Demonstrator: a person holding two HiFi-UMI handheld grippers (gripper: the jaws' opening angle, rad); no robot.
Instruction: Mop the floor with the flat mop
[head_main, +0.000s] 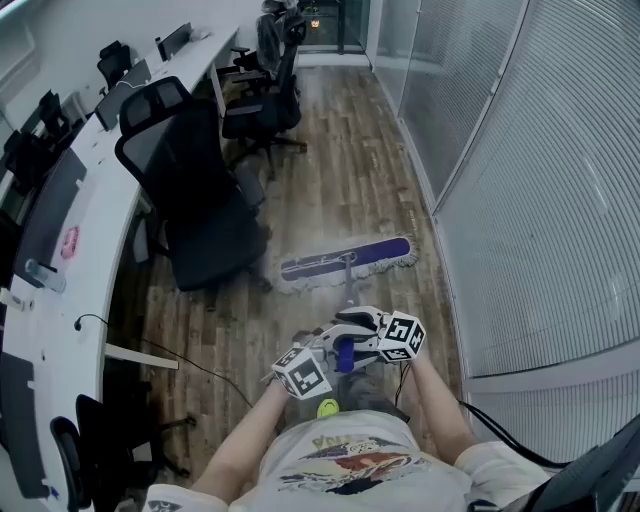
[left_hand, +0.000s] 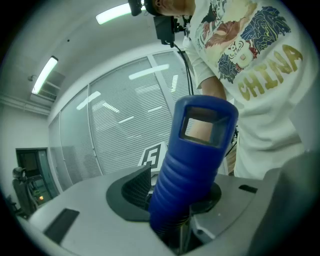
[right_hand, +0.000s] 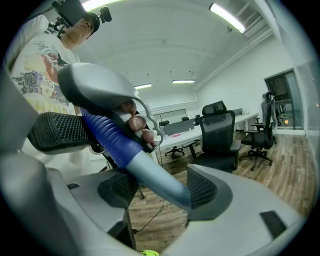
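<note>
The flat mop's blue head (head_main: 345, 260) with white fringe lies on the wooden floor ahead of me, beside a black office chair (head_main: 195, 205). Its pole (head_main: 349, 292) rises to a blue ribbed handle (head_main: 343, 353). My left gripper (head_main: 318, 362) is shut on that blue handle (left_hand: 192, 165), which fills the space between its jaws. My right gripper (head_main: 372, 338) is shut just below, on the silver pole (right_hand: 155, 177), which runs between its pads (right_hand: 201, 187). In the right gripper view the left gripper (right_hand: 95, 92) sits higher on the handle. My two grippers are close together.
A long white desk (head_main: 75, 215) with monitors runs down the left, with more chairs (head_main: 262, 105) behind. A glass wall with blinds (head_main: 520, 180) lines the right. Black cables (head_main: 190, 362) trail on the floor at left. A yellow-green object (head_main: 328, 407) lies by my feet.
</note>
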